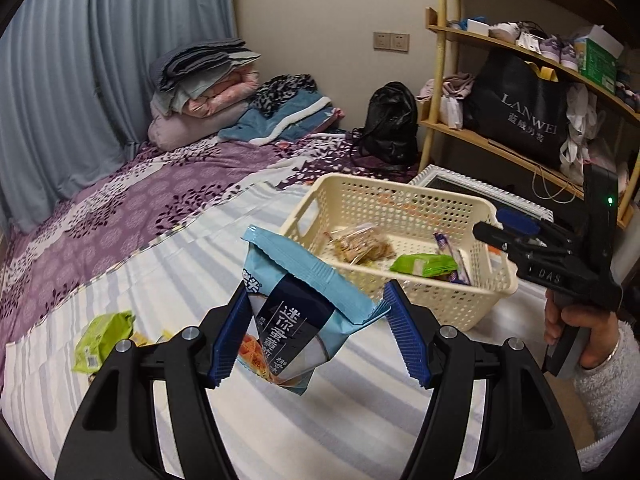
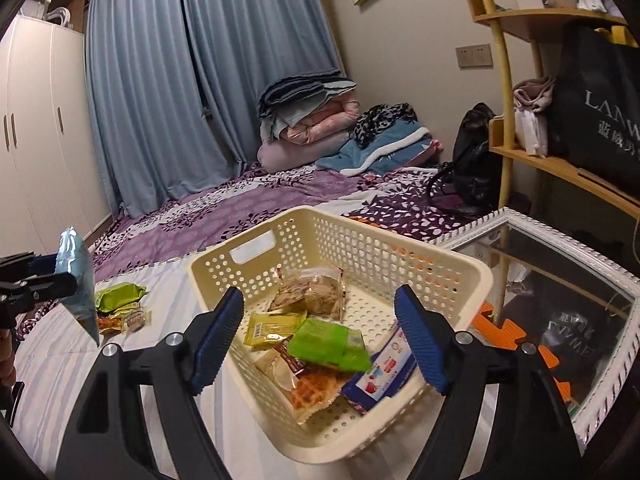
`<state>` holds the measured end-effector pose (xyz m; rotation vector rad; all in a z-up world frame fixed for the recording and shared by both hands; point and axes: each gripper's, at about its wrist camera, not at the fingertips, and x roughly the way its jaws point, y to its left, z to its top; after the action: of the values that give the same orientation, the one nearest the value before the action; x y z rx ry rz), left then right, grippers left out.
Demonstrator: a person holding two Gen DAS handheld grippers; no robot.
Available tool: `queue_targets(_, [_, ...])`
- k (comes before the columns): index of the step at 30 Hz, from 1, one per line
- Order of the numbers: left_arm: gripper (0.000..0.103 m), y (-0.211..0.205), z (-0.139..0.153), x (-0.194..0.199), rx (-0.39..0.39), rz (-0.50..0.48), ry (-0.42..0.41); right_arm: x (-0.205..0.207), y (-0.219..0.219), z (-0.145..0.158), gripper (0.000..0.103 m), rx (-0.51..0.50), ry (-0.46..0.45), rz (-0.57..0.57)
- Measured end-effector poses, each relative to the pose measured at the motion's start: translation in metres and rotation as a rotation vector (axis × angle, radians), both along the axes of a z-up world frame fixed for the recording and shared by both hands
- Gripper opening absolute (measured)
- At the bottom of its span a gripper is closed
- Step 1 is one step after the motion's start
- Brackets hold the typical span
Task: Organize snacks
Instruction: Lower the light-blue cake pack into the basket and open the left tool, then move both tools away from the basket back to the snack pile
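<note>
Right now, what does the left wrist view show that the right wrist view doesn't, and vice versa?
Left wrist only: the printed front of the light blue snack bag between the left tool's pads, and the right tool from outside.
Right wrist only: white wardrobe, the yellow packet and waffle packet in the basket.
Both: cream perforated plastic basket, purple floral bedspread.

Blue-grey curtains (image 2: 208, 92) hang closed behind a bed (image 1: 168, 200) spread with a purple floral sheet. Folded quilts (image 1: 204, 88) are stacked by the beige wall (image 1: 328, 40), which carries a double socket (image 1: 391, 41). A white wardrobe (image 2: 40, 132) stands left; a wooden shelf unit (image 1: 500, 80) right.
</note>
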<state>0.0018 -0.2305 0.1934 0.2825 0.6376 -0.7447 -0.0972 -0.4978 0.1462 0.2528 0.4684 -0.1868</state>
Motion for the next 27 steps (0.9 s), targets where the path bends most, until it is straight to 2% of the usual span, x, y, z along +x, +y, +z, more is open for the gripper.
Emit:
queue_targets(10, [0.068,-0.074,0.006,0.020,-0.021,-0.098,-0.011,-0.026,-0.013,0.002,0.077,0.012,-0.026,-0.046])
queue_targets(17, [0.068,-0.121,-0.004,0.034,-0.022,-0.151,0.008,-0.035,-0.021,0.000,0.078,0.026,-0.031,-0.071])
queue_targets(19, [0.076,-0.132,-0.009,0.038,-0.016,-0.153,0.013,-0.036,-0.022,-0.001,0.079,0.029,-0.027,-0.074])
queue_targets(20, [0.086,-0.134,-0.010,0.039,-0.013,-0.145,0.009,-0.036,-0.022,-0.002,0.079,0.029,-0.024,-0.074])
queue_targets(27, [0.090,-0.126,-0.015,0.042,-0.010,-0.109,0.022,-0.035,-0.021,-0.010,0.079,0.045,-0.005,-0.068])
